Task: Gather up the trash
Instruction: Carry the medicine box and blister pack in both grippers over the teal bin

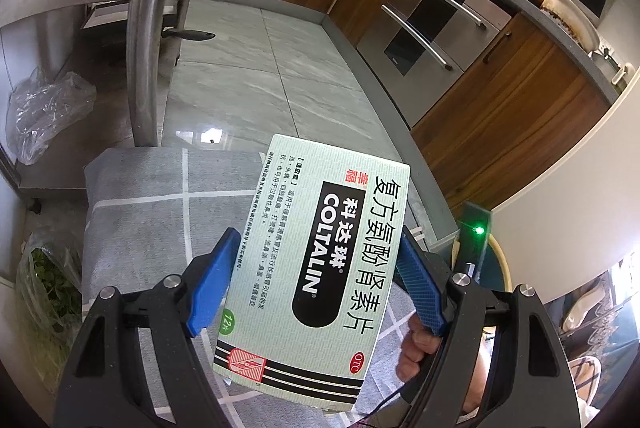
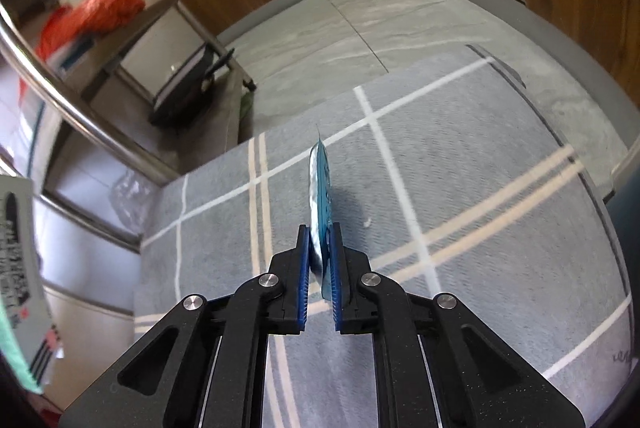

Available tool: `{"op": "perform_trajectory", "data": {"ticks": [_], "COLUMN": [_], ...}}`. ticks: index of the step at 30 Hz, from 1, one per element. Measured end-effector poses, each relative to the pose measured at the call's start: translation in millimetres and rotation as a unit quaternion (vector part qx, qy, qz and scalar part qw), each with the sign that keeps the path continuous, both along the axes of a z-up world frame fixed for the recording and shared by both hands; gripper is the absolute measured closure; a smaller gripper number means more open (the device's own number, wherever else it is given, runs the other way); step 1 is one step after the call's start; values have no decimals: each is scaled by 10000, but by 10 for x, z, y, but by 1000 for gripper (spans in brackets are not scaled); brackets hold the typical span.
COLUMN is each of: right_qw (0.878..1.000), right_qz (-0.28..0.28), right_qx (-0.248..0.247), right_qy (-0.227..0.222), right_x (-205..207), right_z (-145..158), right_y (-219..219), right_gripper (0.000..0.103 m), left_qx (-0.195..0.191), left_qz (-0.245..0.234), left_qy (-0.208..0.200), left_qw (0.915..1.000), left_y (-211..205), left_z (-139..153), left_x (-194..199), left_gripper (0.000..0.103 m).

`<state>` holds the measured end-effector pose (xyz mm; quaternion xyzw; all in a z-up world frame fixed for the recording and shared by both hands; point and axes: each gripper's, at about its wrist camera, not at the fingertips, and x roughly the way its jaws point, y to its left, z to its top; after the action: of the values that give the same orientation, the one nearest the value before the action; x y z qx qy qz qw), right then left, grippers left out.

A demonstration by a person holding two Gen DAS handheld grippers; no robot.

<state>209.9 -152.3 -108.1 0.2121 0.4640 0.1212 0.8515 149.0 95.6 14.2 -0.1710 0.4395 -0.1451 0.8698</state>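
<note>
Left wrist view first: your left gripper [image 1: 316,268] had its blue fingers [image 1: 210,288] clamped on a pale green medicine box [image 1: 316,268], one pad against each long edge. The box said COLTALIN in white on a black band, with "12" in a green dot near the bottom corner. It was tilted and held up in the air over a grey rug [image 1: 160,228] with white grid lines. Beyond the rug was the grey tiled floor [image 1: 260,76], then wooden cabinets [image 1: 520,108] with a steel oven front [image 1: 432,40] set into them. A thick metal leg [image 1: 146,28] stood at the rug's far edge, and a crumpled clear plastic bag [image 1: 44,112] lay off to the left on a low ledge. A bit of your hand [image 1: 416,348] showed under the right-side finger.

Right wrist view: your right gripper [image 2: 322,260] was squeezed tight on a thin blue blister strip [image 2: 320,196] (silver foil on one face, as far as I could tell), seen edge-on and sticking out past the fingertips. It was lifted clear of the same rug [image 2: 480,188], throwing a shadow just to its right. A small white speck [image 2: 367,223] sat on the rug near that shadow. The medicine box [image 2: 20,268] showed blurred at the left edge, well apart from the strip. Something red [image 2: 104,12] sat on a shelf further back.
</note>
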Motion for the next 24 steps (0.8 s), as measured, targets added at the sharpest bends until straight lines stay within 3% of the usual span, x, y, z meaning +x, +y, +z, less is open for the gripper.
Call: {"op": "perform_trajectory", "data": {"ticks": [10,24], "right_qw": [9986,9972], "right_qz": [-38,-359], "right_qx": [461,244], "right_qy": [-249,-603], "right_x": [-262,-1000], "right_z": [250,753], "right_y": [-491,-1474], "right_gripper": [93,93], "left_qx": [256,592], "left_qz": [-310,-870], "left_qy": [1,-46], "left_qw": [9992,9944], "left_y": [-378,-1335], "left_z": [22,87], "left_x": [113,210], "left_gripper": [27,27]}}
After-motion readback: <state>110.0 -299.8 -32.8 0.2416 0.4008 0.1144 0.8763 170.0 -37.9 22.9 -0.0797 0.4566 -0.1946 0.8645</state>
